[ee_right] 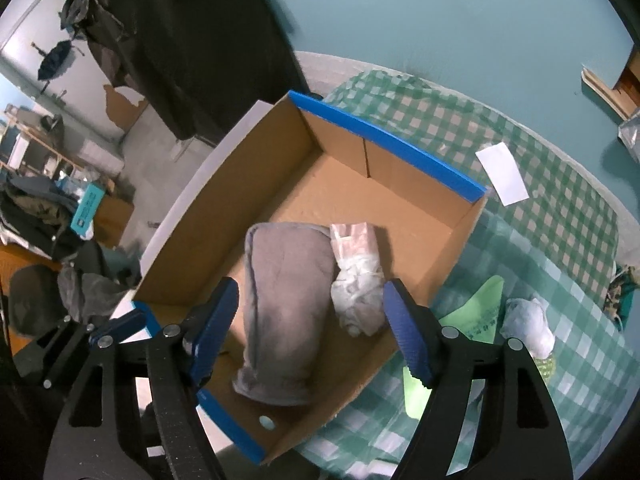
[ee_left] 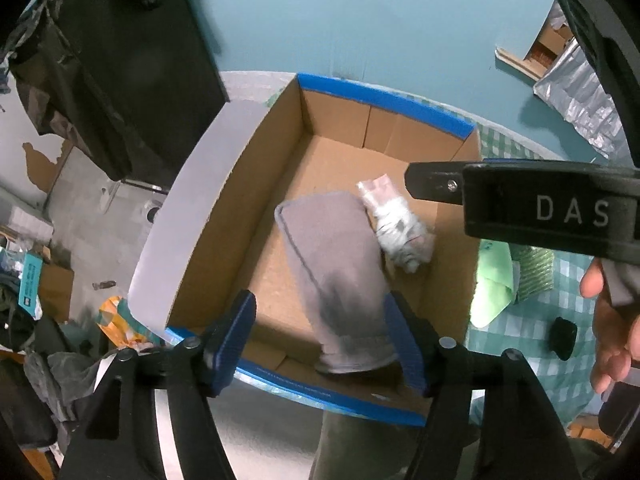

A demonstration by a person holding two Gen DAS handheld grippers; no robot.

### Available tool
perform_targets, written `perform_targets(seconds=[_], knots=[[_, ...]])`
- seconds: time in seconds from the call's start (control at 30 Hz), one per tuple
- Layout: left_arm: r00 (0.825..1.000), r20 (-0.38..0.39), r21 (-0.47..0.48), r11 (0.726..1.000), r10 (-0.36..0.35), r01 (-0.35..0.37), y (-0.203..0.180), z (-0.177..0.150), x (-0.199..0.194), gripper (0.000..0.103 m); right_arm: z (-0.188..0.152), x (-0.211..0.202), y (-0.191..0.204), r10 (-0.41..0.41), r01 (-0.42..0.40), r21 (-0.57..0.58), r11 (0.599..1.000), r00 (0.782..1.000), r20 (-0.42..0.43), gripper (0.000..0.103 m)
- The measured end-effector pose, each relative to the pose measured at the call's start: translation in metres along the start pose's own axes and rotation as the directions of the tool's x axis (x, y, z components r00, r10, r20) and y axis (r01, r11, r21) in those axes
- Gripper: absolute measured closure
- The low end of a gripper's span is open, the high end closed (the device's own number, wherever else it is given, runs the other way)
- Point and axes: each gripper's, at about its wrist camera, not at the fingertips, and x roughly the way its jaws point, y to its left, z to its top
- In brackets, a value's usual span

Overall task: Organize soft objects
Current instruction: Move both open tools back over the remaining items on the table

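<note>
An open cardboard box (ee_left: 224, 216) (ee_right: 192, 232) with blue rim strips stands on a table with a green checked cloth. Inside it lies a folded grey towel (ee_left: 336, 264) (ee_right: 284, 304), and a white and pink soft bundle (ee_left: 396, 220) (ee_right: 358, 280) rests against the towel's right side. My left gripper (ee_left: 320, 308) hangs open over the box's near end, its blue pads on either side of the towel's near end without pressing it. My right gripper (ee_right: 312, 292) is open above the towel and bundle, holding nothing. One of its black fingers (ee_left: 436, 186) crosses the left wrist view.
On the checked tablecloth (ee_right: 560, 220) right of the box lie a light green cloth (ee_right: 484, 300) (ee_left: 494, 292), a white rolled cloth (ee_right: 528, 324), a white paper (ee_right: 502, 178) and a small black object (ee_left: 562, 336). A person's hand (ee_left: 612, 320) is at the right edge. Clutter covers the floor at left.
</note>
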Motion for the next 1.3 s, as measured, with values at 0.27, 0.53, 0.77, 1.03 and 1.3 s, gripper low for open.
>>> perform_targets(seconds=[0.27,0.53,0.77,1.03,1.3], knots=[[0.999,0.024,0.0,1.0,-0.024,0.024,-0.006,-0.002,-0.017,0.033,-0.009,-0.024,-0.017,-0.016,0.015,0.021,1.0,1.0,0.025,0.027],[0.999,0.019,0.07,0.997,-0.035,0.033,-0.033,-0.009,-0.022,0.033,-0.027,-0.049,-0.048,-0.06,0.058,0.051,0.997,0.998,0.032,0.027],[0.998,0.027,0.152,0.987,-0.06,0.055,-0.064,-0.015,-0.032,0.033,-0.053,-0.068,-0.084,-0.099,0.098,0.086,0.991,0.995,0.015,0.027],[0.995,0.035,0.279,0.957,-0.093,0.08,-0.113,-0.023,-0.038,0.029,-0.091,-0.085,-0.13,-0.139,0.138,0.166,0.976,0.99,-0.001,0.027],[0.991,0.022,0.39,0.914,-0.132,0.113,-0.154,-0.031,-0.038,0.029,-0.131,-0.102,-0.17,-0.17,0.166,0.262,0.951,0.985,-0.008,0.027]])
